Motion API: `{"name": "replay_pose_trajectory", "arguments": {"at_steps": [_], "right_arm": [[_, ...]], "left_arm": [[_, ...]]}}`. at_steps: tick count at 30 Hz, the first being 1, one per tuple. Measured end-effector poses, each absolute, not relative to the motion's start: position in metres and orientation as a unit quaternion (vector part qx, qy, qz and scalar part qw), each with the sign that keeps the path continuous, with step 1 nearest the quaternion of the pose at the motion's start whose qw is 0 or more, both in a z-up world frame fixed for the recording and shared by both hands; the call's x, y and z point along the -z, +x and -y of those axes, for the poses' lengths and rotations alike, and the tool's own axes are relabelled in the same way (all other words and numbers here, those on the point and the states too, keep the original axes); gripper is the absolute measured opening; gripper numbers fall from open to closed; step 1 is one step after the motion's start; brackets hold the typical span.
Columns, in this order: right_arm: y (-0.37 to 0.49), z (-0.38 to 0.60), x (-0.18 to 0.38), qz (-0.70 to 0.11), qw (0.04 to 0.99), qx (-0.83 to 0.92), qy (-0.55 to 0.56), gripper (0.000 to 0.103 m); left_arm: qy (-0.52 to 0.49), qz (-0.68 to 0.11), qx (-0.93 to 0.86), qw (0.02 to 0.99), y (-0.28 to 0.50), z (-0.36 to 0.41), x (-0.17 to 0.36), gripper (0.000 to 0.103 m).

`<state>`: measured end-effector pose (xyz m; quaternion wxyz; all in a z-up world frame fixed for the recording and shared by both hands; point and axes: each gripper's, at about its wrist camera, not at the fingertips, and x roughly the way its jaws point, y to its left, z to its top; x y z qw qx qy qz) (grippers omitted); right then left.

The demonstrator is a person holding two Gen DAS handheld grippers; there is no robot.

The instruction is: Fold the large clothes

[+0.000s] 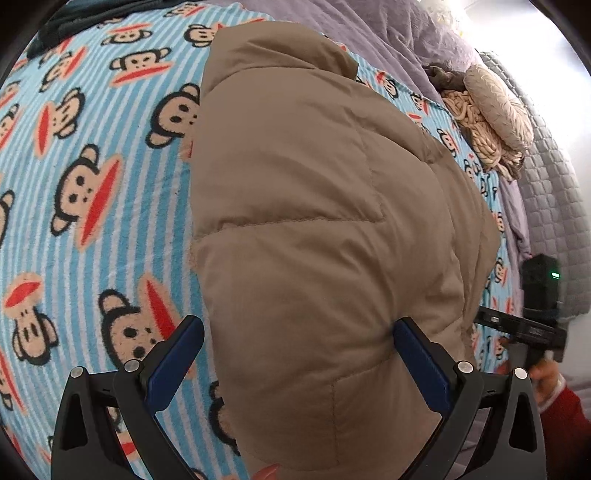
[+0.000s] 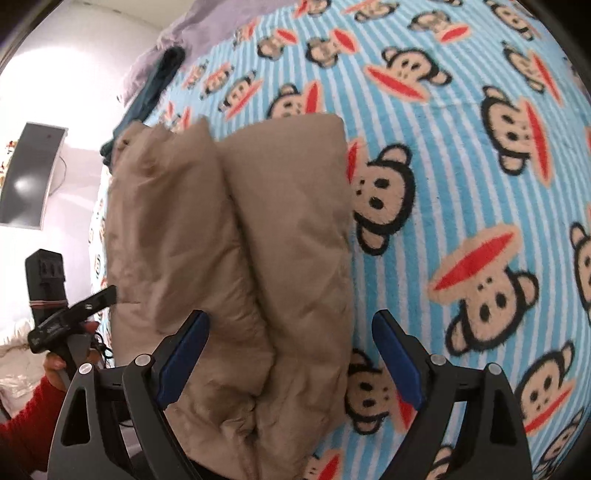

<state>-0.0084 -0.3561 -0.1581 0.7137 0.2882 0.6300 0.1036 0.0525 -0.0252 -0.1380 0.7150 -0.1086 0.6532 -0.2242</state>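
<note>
We see a puffy tan quilted jacket (image 1: 317, 229) lying folded on a fleece blanket with blue and white stripes and cartoon monkey faces (image 1: 85, 177). Its long axis runs away from us, from the near edge of the bed toward the far side, with the collar end farthest off in the left wrist view.

Only the left wrist view shows the lilac bedding (image 1: 369, 29), a cream knitted bundle (image 1: 491, 118) and a grey quilted cover (image 1: 550, 192) along the right. Only the right wrist view shows the jacket as two padded rolls lying side by side with a crease between them, plus a white wall and a grey panel (image 2: 29, 177) on the left.

Our left gripper (image 1: 299, 354) stands spread wide, the jacket's near end between its blue pads, which do not clamp it. Our right gripper (image 2: 291, 350) is likewise spread wide over the jacket's near right edge, gripping nothing.
</note>
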Motion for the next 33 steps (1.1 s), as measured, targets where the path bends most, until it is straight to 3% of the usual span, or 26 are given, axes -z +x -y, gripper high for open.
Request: {"name": "replay_pose_trajectory", "arguments": {"at_steps": [8,11,26,28,29,30,33], "right_arm": [[0.02,0.352,0.191,-0.626,0.673,-0.194,0.345,0.092],[0.032,0.349,0.206,-0.635,0.657,-0.204,0.352,0.103],[0.065,0.326,0.229,-0.622,0.626,-0.23,0.41,0.103],[0.064,0.32,0.229,-0.62,0.617,-0.236,0.423,0.098],[0.063,0.317,0.227,-0.615,0.609,-0.242,0.44,0.082],[0.062,0.316,0.225,-0.608,0.608,-0.243,0.449,0.074],[0.061,0.31,0.21,-0.595,0.615,-0.252,0.451,0.066]], "left_arm": [[-0.207,-0.655,0.275,0.673,0.081,-0.006,0.158,0.103],[-0.215,-0.659,0.292,0.659,0.087,-0.005,0.172,0.103],[-0.221,-0.659,0.297,0.655,0.09,0.025,0.191,0.101],[-0.214,-0.65,0.298,0.666,0.088,0.035,0.179,0.093],[-0.214,-0.645,0.298,0.67,0.087,0.033,0.173,0.087],[-0.217,-0.64,0.299,0.673,0.086,0.032,0.167,0.082],[-0.221,-0.627,0.307,0.681,0.084,0.029,0.147,0.078]]}}
